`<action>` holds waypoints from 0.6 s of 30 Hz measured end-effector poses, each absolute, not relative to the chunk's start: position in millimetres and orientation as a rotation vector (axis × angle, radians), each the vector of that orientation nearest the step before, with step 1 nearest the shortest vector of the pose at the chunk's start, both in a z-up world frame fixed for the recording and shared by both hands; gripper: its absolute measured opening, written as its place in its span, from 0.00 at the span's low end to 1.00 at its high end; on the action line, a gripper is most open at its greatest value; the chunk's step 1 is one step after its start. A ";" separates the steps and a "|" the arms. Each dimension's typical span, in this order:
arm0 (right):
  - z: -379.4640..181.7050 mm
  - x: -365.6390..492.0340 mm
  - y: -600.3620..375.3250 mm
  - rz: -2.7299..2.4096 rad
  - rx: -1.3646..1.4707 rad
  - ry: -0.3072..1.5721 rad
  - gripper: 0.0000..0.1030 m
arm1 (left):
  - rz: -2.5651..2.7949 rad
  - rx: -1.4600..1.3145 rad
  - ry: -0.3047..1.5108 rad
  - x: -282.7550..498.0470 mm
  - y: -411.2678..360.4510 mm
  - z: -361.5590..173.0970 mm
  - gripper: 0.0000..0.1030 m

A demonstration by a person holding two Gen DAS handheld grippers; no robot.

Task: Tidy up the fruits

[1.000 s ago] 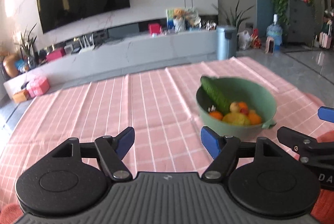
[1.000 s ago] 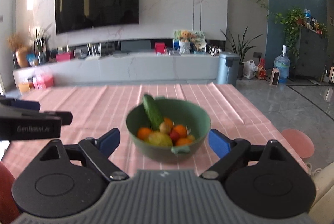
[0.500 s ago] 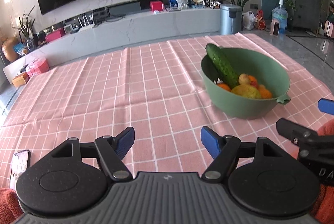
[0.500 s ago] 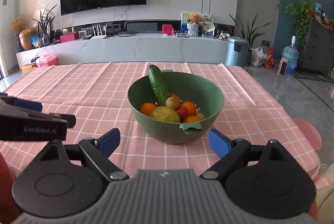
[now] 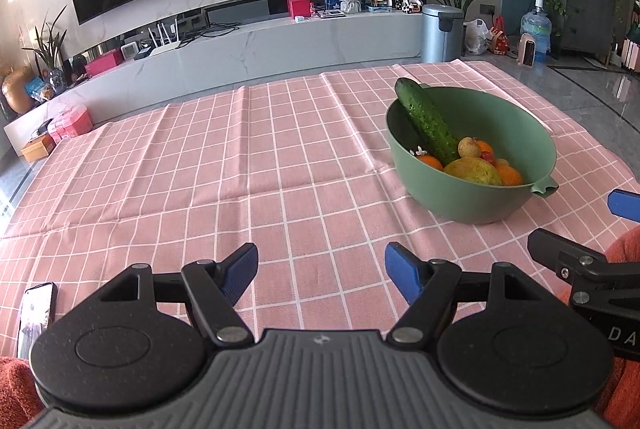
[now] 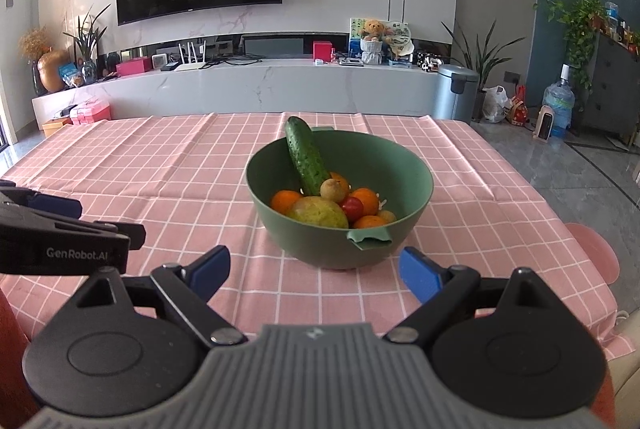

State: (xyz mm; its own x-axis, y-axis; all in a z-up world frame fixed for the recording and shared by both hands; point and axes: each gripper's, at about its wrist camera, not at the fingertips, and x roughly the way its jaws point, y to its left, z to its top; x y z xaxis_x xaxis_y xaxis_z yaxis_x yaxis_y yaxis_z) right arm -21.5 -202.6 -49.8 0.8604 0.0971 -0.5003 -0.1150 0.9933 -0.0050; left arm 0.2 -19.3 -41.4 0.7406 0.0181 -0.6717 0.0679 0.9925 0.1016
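A green bowl [image 5: 472,197] stands on the pink checked tablecloth [image 5: 240,169] and also shows in the right wrist view [image 6: 340,245]. In it a cucumber [image 6: 306,155] leans on the far rim, with oranges [image 6: 286,199], a yellow-green mango [image 6: 318,213], a small red fruit [image 6: 353,207] and a small brown fruit [image 6: 334,189]. My left gripper [image 5: 321,271] is open and empty, left of the bowl. My right gripper [image 6: 315,271] is open and empty, just in front of the bowl.
A phone [image 5: 37,313] lies on the cloth at the near left. A pink stool [image 6: 592,253] stands by the table's right edge. Behind the table are a long white TV console [image 6: 256,85] and a metal bin [image 6: 456,91].
Both grippers have risen and tilted down, so the table and bowl now sit lower and larger in view. Both stayed open. The phone has come into the left view.
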 end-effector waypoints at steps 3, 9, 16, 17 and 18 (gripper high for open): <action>-50.1 -22.3 -203.0 0.109 -0.032 0.523 0.85 | -0.029 0.125 0.739 0.2 -18.7 -40.5 0.83; -51.5 -21.7 -201.9 0.111 -0.036 0.528 0.85 | -0.032 0.124 0.742 0.1 -19.1 -39.5 0.83; -52.1 -21.1 -203.2 0.108 -0.027 0.531 0.85 | -0.031 0.121 0.744 1.0 -19.2 -39.7 0.83; -52.2 -21.0 -203.4 0.108 -0.027 0.532 0.85 | -0.032 0.122 0.745 1.1 -19.1 -39.7 0.83; -52.3 -20.9 -203.4 0.108 -0.027 0.532 0.85 | -0.032 0.121 0.745 0.9 -19.2 -39.4 0.83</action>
